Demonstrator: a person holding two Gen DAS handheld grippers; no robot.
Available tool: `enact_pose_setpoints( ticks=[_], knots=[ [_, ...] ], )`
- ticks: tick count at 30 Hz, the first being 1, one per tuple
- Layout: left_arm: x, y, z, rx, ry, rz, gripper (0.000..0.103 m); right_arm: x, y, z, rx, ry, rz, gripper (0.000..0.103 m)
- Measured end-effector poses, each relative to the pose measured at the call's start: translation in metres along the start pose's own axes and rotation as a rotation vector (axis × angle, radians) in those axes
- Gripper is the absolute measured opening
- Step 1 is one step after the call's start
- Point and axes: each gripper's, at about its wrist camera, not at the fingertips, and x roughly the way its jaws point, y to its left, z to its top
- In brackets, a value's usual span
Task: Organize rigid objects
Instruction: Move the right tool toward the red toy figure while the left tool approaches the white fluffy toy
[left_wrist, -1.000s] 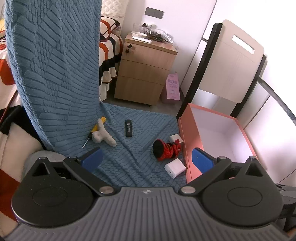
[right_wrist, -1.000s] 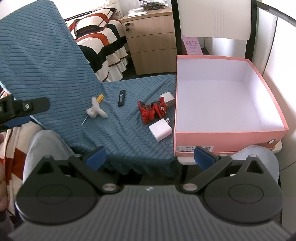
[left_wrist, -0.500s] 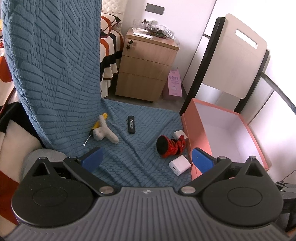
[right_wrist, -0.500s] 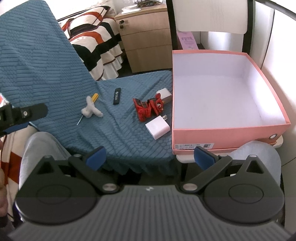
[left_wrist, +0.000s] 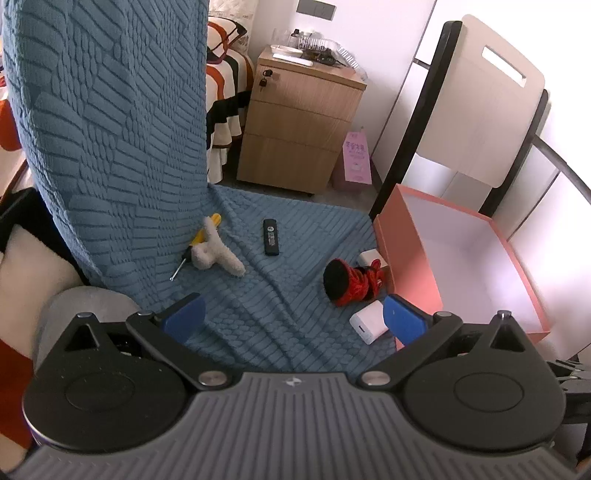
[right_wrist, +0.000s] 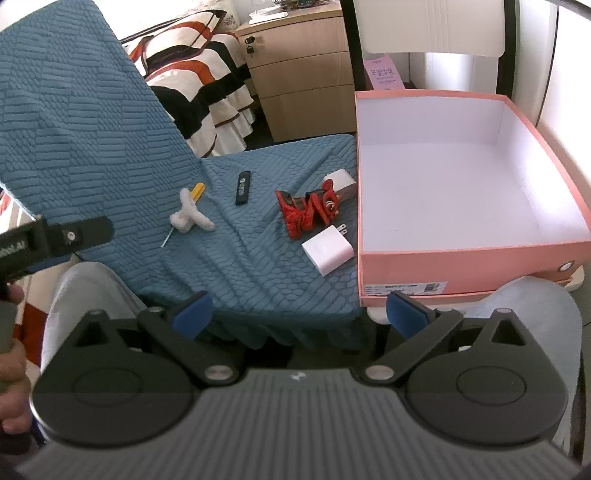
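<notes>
Several small objects lie on a blue textured cloth (left_wrist: 258, 295) over a chair seat: a yellow-handled screwdriver (left_wrist: 201, 236) under a white fuzzy piece (left_wrist: 216, 254), a black stick-shaped device (left_wrist: 270, 242), a red and black toy (left_wrist: 351, 282), a white charger (left_wrist: 369, 323) and a second white charger (left_wrist: 371, 256) by the box. An empty pink box (right_wrist: 461, 184) stands to their right. In the right wrist view the same items show: screwdriver (right_wrist: 197, 190), black device (right_wrist: 243, 188), red toy (right_wrist: 308, 212), charger (right_wrist: 328, 249). My left gripper (left_wrist: 291, 319) and right gripper (right_wrist: 299, 308) are open and empty, above the near edge.
A wooden drawer cabinet (left_wrist: 299, 125) stands behind the chair, with a striped bed (right_wrist: 199, 92) to its left. A white chair back (left_wrist: 480, 99) rises behind the pink box. The cloth drapes up the chair back (left_wrist: 110, 129). The left gripper's body (right_wrist: 55, 236) shows at the left edge.
Both grippers have drifted a little closer to the cloth and objects, so the view has shifted slightly. Nothing on the cloth has moved; both stay open.
</notes>
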Motion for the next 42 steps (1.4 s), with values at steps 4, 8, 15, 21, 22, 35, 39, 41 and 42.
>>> enact_pose_setpoints(
  ticks=[4, 8, 15, 21, 22, 35, 39, 41, 42],
  knots=[
    [0.006, 0.004, -0.003, -0.009, 0.01, 0.006, 0.103, 0.006, -0.004, -0.002, 0.027, 0.017, -0.004, 0.101],
    [0.008, 0.008, -0.005, -0.013, 0.014, 0.009, 0.103, 0.009, -0.003, -0.003, 0.03, 0.021, -0.008, 0.101],
    [0.009, 0.011, -0.006, -0.016, 0.015, 0.007, 0.103, 0.015, 0.002, -0.003, 0.027, 0.013, -0.002, 0.099],
    [0.016, 0.016, -0.008, -0.02, 0.02, 0.016, 0.103, 0.018, 0.002, -0.004, 0.042, 0.007, -0.001, 0.097],
    [0.018, 0.017, -0.008, -0.022, 0.024, 0.018, 0.103, 0.019, 0.002, -0.004, 0.044, 0.007, -0.004, 0.097],
    [0.049, 0.025, -0.01, -0.01, 0.021, 0.03, 0.103, 0.034, 0.002, -0.002, 0.053, -0.011, -0.012, 0.096],
    [0.067, 0.031, -0.008, -0.022, 0.01, 0.023, 0.103, 0.048, 0.008, 0.003, 0.043, -0.024, -0.008, 0.096],
    [0.075, 0.035, -0.009, -0.022, -0.006, 0.026, 0.103, 0.053, 0.011, 0.005, 0.039, -0.029, -0.011, 0.096],
    [0.078, 0.037, -0.01, -0.025, -0.018, 0.024, 0.103, 0.057, 0.013, 0.007, 0.038, -0.036, -0.011, 0.096]
  ],
)
